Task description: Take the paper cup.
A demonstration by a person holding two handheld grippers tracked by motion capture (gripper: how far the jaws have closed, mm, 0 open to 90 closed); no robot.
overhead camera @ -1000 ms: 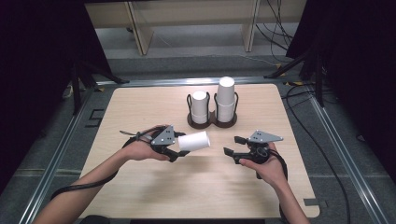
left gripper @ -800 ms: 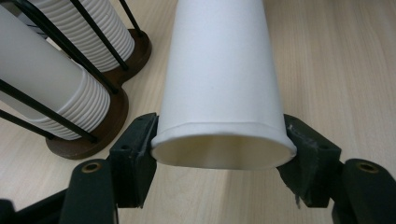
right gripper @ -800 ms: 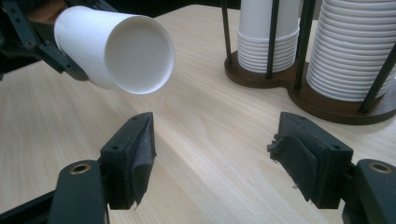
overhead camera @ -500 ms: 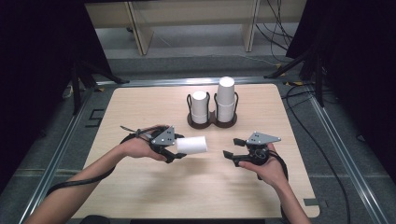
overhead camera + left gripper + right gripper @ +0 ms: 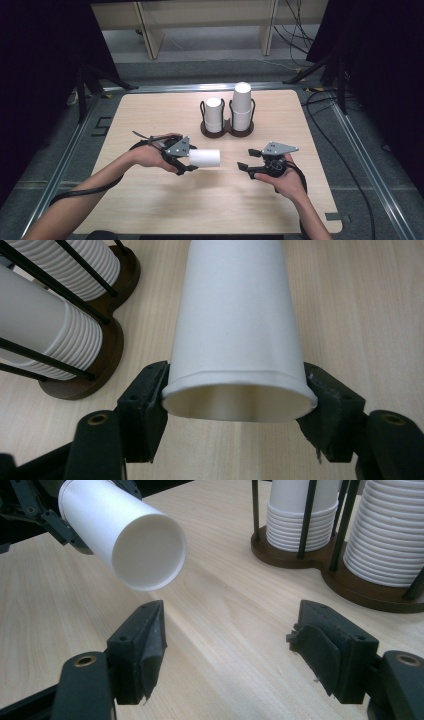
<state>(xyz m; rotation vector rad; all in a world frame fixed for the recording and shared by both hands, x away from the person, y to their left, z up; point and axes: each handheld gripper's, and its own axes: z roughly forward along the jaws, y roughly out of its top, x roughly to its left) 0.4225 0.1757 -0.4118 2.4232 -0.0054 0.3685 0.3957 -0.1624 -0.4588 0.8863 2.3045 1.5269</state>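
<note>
— White paper cup (image 5: 235,325), is that what you have in your left gripper (image 5: 186,161)?

— Yes. My left gripper is clamped on the cup at its open rim, one jaw on each side, and the rim is pressed slightly oval between them. The cup lies sideways above the wooden surface (image 5: 150,120), closed bottom pointing toward my right gripper (image 5: 243,165).

— What can't you make out?

— In the left gripper view the cup's far end is cut off by the top edge. From above, my left hand (image 5: 152,155) and the grey plate cover the rim end. I cannot tell whether the cup's wall touches the surface or hangs just over it.

— And the right gripper?

— Jaws spread wide, nothing between them. It sits near the cup's bottom, apart from it, and looks straight at that round end.

— The cup holder (image 5: 227,129)?

— A dark double holder with black rods, behind both grippers toward the far edge. It carries two stacks of cups (image 5: 242,106), the right one taller. In the right gripper view both stacks are cut off at the top.

— Room to move?

— Bare wood between the grippers and the holder, and more toward the near edge. A metal frame (image 5: 360,160) runs round the surface.
</note>
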